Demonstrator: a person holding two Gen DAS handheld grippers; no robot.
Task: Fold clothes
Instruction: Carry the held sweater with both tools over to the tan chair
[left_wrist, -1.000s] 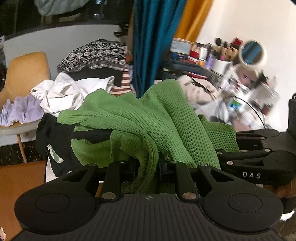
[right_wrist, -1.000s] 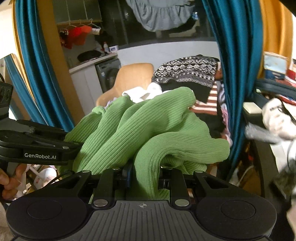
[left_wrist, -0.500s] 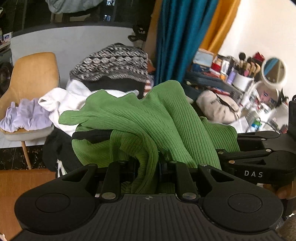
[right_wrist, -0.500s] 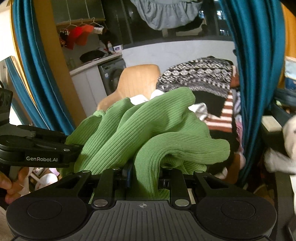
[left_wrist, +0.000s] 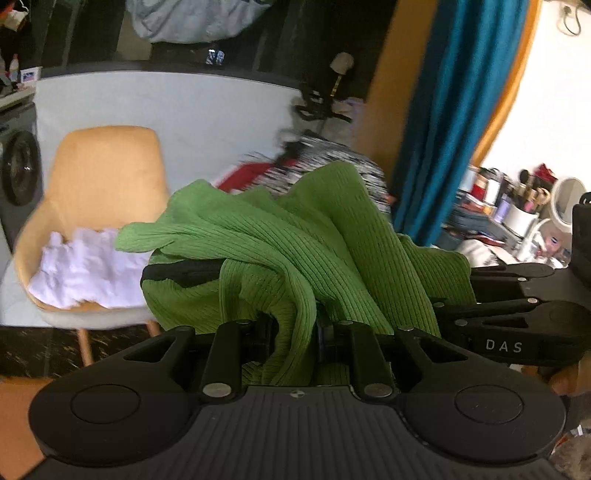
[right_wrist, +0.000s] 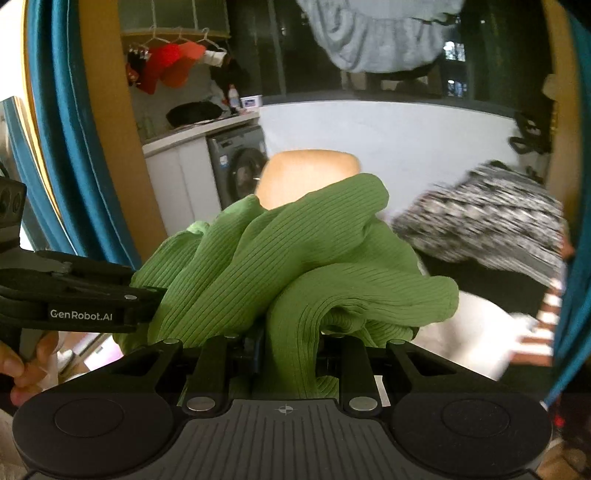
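A green ribbed knit garment (left_wrist: 295, 251) is bunched up and held in the air between both grippers. My left gripper (left_wrist: 291, 332) is shut on a fold of it, and the cloth hides its fingertips. My right gripper (right_wrist: 291, 339) is shut on another fold of the same garment (right_wrist: 295, 258). The right gripper's black body (left_wrist: 517, 325) shows at the right of the left wrist view. The left gripper's body (right_wrist: 74, 299) shows at the left of the right wrist view, close beside the cloth.
A tan chair (left_wrist: 103, 177) with pale lilac cloth (left_wrist: 85, 269) on its seat stands ahead left. A black-and-white patterned garment pile (right_wrist: 487, 221) lies to the right. Teal curtains (left_wrist: 454, 110), a cluttered vanity (left_wrist: 517, 206) and a washing machine (right_wrist: 240, 166) surround.
Both grippers have swung left with the green garment: the chair and washing machine moved toward view centre, the clothes pile and vanity slid right. The grip on the garment is unchanged.
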